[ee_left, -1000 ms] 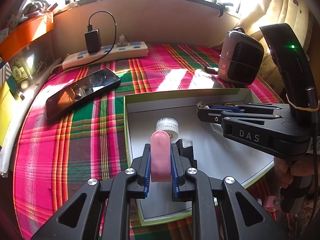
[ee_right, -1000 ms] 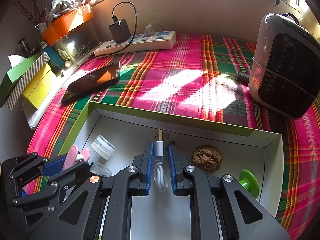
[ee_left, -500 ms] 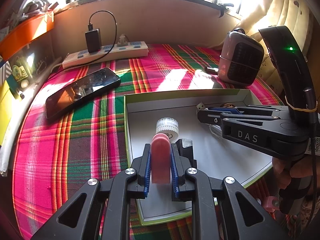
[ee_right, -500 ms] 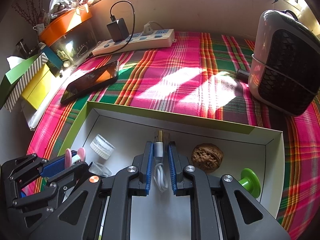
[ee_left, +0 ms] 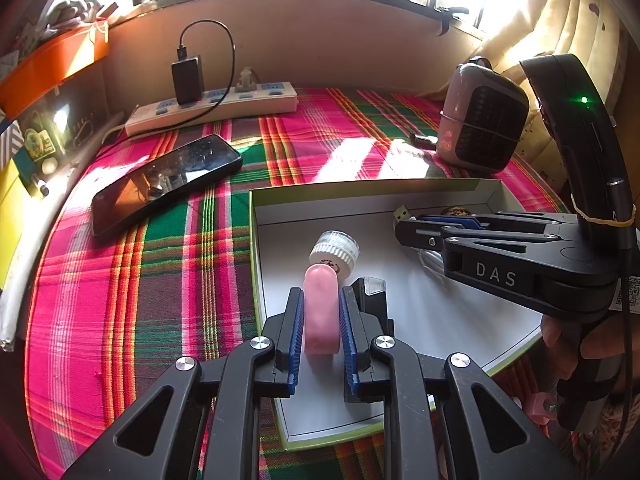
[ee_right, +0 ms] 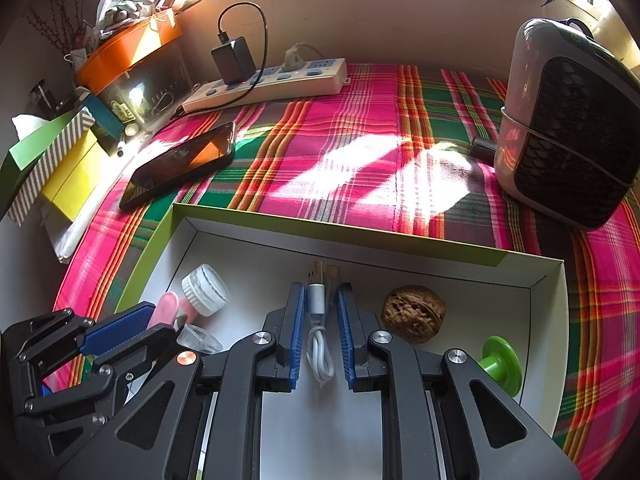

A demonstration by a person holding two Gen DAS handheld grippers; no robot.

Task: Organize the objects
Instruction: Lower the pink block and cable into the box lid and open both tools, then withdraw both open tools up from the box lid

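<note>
A shallow white box with a green rim (ee_left: 251,216) (ee_right: 340,236) lies on the plaid cloth. My left gripper (ee_left: 320,300) has its jaws slightly parted around a pink rounded object (ee_left: 321,312) low over the box floor, seen also in the right wrist view (ee_right: 166,308). My right gripper (ee_right: 318,296) has its jaws slightly apart around a coiled white USB cable (ee_right: 319,332), which rests on the box floor; this gripper also shows in the left wrist view (ee_left: 404,220). A white-capped small jar (ee_left: 335,250) (ee_right: 205,289), a walnut (ee_right: 413,314) and a green knob (ee_right: 500,364) lie in the box.
A black phone (ee_left: 164,180) lies left of the box. A power strip with a charger (ee_left: 212,106) runs along the back wall. A small heater (ee_left: 480,120) (ee_right: 568,120) stands at the back right. Boxes (ee_right: 60,168) crowd the left edge. A clear cap (ee_right: 200,338) lies in the box.
Both grippers' jaws have parted a little, loosening on the pink object and the cable. The right gripper has sunk slightly toward the box floor.
</note>
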